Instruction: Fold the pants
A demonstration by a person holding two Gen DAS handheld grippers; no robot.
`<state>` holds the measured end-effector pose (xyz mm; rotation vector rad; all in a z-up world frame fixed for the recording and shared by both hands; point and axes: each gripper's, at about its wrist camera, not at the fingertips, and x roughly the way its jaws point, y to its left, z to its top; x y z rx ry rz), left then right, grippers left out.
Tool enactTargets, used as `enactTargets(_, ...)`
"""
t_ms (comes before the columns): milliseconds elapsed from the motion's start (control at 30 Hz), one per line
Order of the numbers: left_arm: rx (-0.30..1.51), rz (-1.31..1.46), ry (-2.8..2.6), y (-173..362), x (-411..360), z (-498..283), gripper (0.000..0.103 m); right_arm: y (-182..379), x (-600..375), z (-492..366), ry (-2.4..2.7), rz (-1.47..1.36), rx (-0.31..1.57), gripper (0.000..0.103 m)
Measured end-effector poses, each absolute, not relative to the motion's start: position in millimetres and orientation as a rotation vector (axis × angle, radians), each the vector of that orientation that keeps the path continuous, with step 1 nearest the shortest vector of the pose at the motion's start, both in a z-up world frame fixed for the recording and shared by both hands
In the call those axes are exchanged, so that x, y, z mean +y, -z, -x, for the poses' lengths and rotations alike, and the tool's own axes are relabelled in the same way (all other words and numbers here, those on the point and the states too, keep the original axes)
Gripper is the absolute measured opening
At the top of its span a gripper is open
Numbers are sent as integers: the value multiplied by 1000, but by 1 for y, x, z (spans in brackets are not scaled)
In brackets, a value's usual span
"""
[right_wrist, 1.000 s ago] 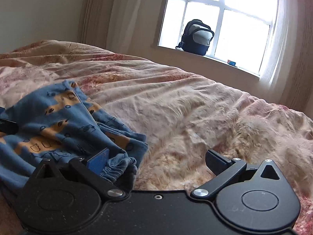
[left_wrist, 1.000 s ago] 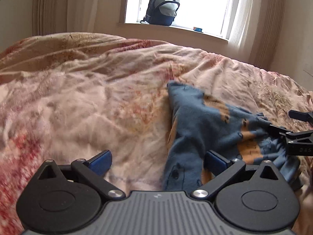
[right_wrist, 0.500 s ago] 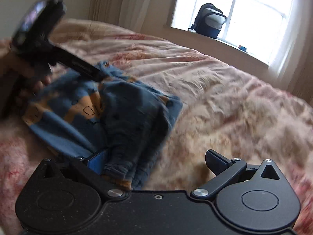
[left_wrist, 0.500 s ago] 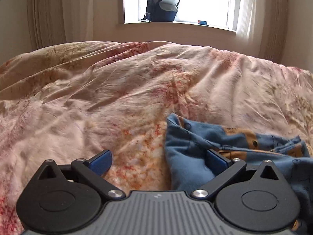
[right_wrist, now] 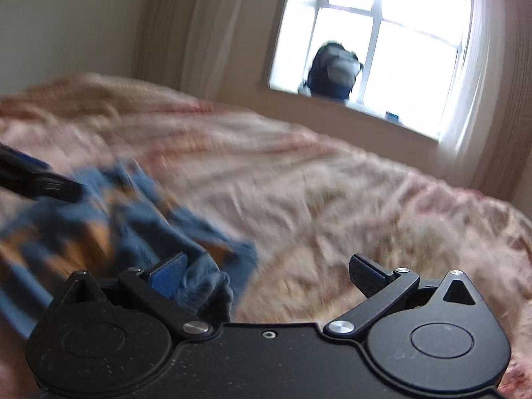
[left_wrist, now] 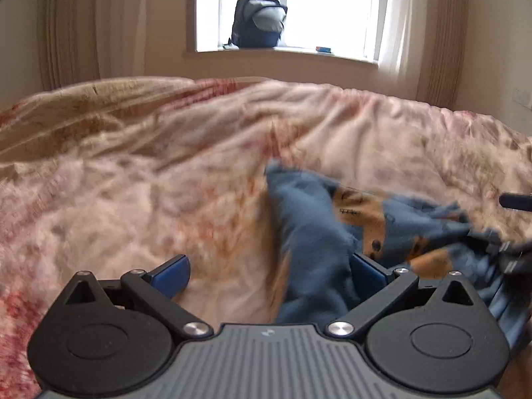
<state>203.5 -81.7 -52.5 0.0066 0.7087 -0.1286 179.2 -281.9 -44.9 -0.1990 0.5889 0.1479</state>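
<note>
Blue pants [left_wrist: 312,232] with orange patches lie crumpled on the bed. My left gripper [left_wrist: 269,271] stands open low over the cover, and a fold of the pants hangs against its right finger [left_wrist: 369,269]. My right gripper [right_wrist: 267,274] is open too, with bunched blue cloth from the pants [right_wrist: 139,229] lying against its left finger [right_wrist: 168,274]. In the right wrist view, the left gripper's dark tip [right_wrist: 43,183] reaches onto the pants from the left edge. Both views are blurred by motion.
A rumpled pink and red floral bed cover [left_wrist: 133,183] fills most of both views. A dark backpack [left_wrist: 259,21] stands on the windowsill behind the bed, with curtains [left_wrist: 73,26] on either side of the window.
Both cameras have swung and the pictures have blurred. In the right wrist view the left gripper has dropped from high at the left down onto the pants. Both grippers stay open.
</note>
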Motion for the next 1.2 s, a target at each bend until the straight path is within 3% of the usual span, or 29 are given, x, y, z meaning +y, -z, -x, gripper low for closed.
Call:
enactTargets(133, 712, 91, 127, 41, -70, -203, 103, 35, -295, -171, -149, 75, 564, 102)
enactTargets(300, 685, 108, 113, 21, -68, -181, 103, 18, -272, -166, -227, 119, 536, 102)
enactTargets(467, 787, 58, 88, 46, -71, -154, 103, 45, -258, -173, -212, 182, 661, 102)
enactTargets(867, 816, 75, 62, 39, -67, -125, 103, 33, -261, -120, -176, 175, 648, 102)
enactTargets(1067, 816, 69, 59, 40, -68, -123, 103, 2, -242, -160, -224, 212, 534, 102)
enactTargets(1200, 813, 67, 62, 41, -68, -123, 103, 27, -231, -204, -210, 294, 608, 102)
